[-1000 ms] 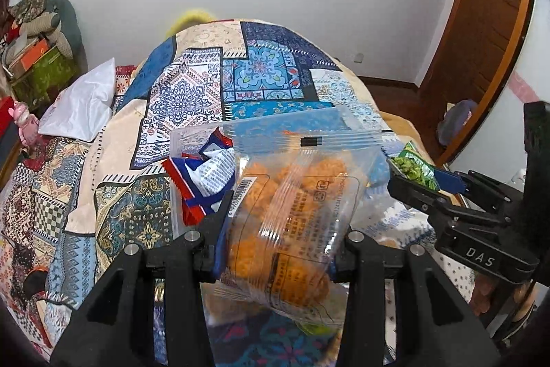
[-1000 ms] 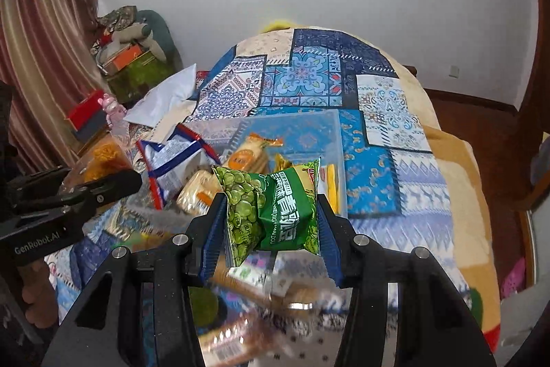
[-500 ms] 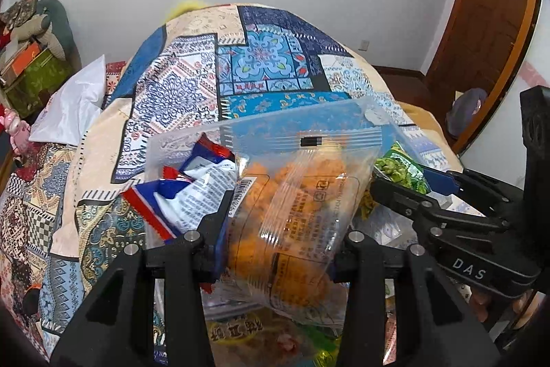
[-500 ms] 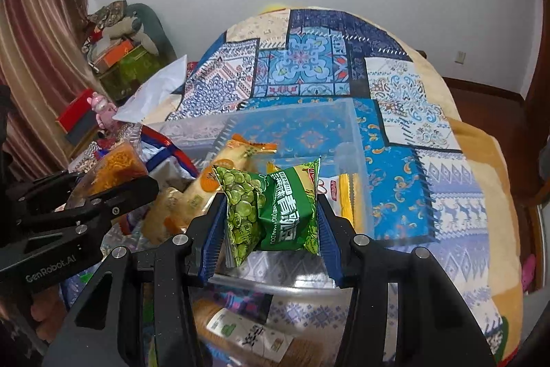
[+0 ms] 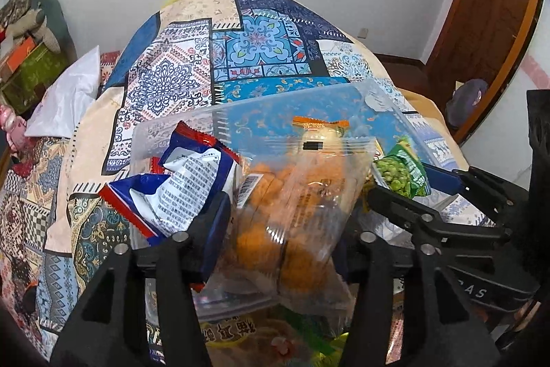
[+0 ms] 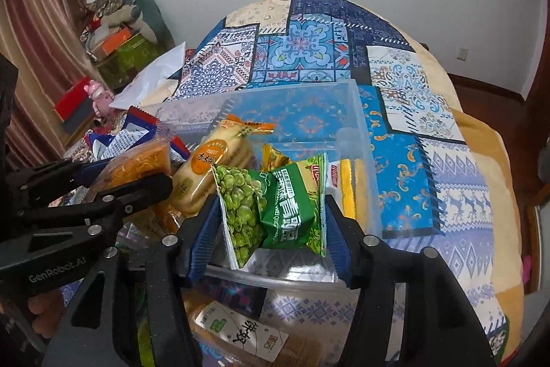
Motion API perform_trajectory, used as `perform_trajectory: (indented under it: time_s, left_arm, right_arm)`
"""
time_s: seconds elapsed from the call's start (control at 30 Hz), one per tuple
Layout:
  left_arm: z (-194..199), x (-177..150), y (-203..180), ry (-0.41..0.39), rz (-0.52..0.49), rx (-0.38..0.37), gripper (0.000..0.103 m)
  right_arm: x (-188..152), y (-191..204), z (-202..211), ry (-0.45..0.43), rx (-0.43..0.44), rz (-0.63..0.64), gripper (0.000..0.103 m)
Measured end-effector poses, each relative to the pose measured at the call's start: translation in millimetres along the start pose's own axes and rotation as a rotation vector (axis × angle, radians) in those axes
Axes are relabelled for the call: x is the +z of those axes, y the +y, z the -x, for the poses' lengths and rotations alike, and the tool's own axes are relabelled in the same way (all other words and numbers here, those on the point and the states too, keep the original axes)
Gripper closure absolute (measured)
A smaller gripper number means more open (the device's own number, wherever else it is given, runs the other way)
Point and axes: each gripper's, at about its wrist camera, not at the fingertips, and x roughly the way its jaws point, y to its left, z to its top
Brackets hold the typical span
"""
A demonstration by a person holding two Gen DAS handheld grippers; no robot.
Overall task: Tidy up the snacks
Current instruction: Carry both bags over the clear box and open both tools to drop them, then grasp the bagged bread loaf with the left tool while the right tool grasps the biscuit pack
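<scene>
Both jaws just spread over the clear bin: my left gripper is letting go the orange puff bag, right gripper the green pea packet. Drops underway; both packs sit loose between the pads, above the bin.

Clear bin sits on the bed, both tools at its near edge. Left tool has the bag of puffs between its fingers, over the bin's left part; a snack packet lies just left of it in the bin. Right tool has the pea packet between its fingers, at the bin's near right. Cracker pack lies in the bin behind and left of the pea packet. Pillow lies far left on the bed.
</scene>
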Motion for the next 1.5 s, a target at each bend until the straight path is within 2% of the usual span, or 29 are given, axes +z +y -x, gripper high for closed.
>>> perform_trajectory:
  time_s: [0.27, 0.6, 0.77, 0.87, 1.1, 1.5]
  left_arm:
    - [30, -4, -1, -0.043, 0.001, -0.005, 0.034]
    - [79, -12, -1, -0.090, 0.014, -0.010, 0.029]
    - [98, -25, 4, -0.089, 0.018, 0.004, 0.029]
    - [104, -39, 8, -0.077, 0.017, 0.020, 0.026]
    - [99, -73, 19, -0.017, 0.015, 0.047, 0.026]
    - [61, -125, 40, 0.103, 0.037, 0.079, 0.026]
  right_arm:
    - [2, -2, 21, -0.023, -0.012, -0.013, 0.037]
    - [-3, 2, 58, -0.060, -0.046, -0.004, 0.035]
    - [-13, 7, 75, -0.065, -0.057, -0.005, 0.034]
    - [-23, 11, 80, -0.056, -0.063, -0.004, 0.030]
    - [-55, 19, 76, 0.008, -0.064, -0.001, 0.029]
    - [-109, 35, 39, 0.177, -0.023, -0.014, 0.029]
